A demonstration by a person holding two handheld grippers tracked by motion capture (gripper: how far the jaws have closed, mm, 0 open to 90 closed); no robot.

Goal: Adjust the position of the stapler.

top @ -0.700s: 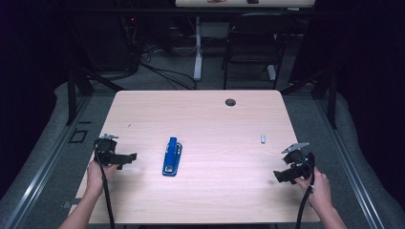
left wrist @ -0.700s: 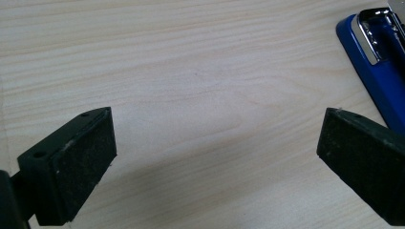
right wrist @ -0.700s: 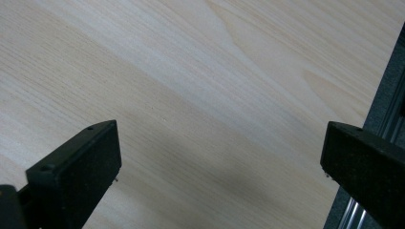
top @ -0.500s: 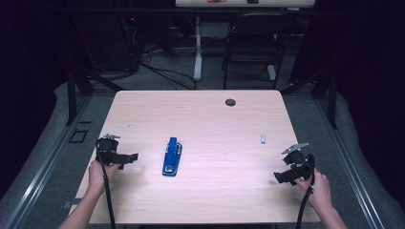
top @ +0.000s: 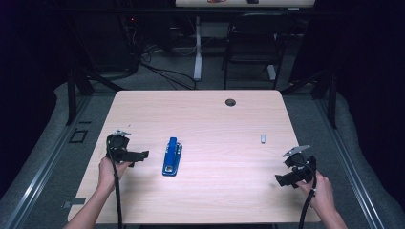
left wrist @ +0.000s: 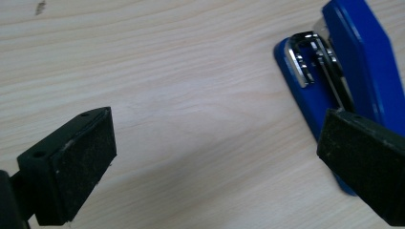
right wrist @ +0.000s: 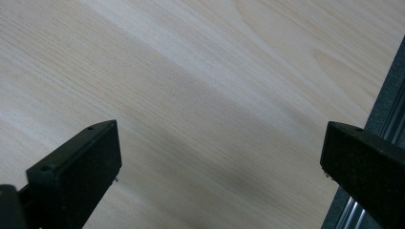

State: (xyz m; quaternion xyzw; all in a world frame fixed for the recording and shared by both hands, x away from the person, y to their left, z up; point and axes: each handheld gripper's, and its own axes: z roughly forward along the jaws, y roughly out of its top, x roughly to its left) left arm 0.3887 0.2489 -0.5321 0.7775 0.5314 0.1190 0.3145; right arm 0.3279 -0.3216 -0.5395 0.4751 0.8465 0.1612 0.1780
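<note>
A blue stapler (top: 171,156) lies flat near the middle of the wooden table (top: 200,119), lengthwise front to back. My left gripper (top: 143,154) hovers just left of it, jaws open and pointing at it. In the left gripper view the stapler (left wrist: 334,76) with its metal end lies ahead at the right, partly behind the right jaw, and nothing is between the pads. My right gripper (top: 279,180) is held near the table's front right corner, open, with bare wood (right wrist: 200,95) under its jaws.
A small white object (top: 263,139) lies on the right part of the table. A dark round grommet (top: 230,102) sits near the far edge. The table's right edge and a metal rail (right wrist: 382,124) run close beside the right gripper. A chair (top: 253,43) stands beyond the table.
My left gripper has shifted a little to the right, closer to the stapler. The right gripper has stayed about where it was.
</note>
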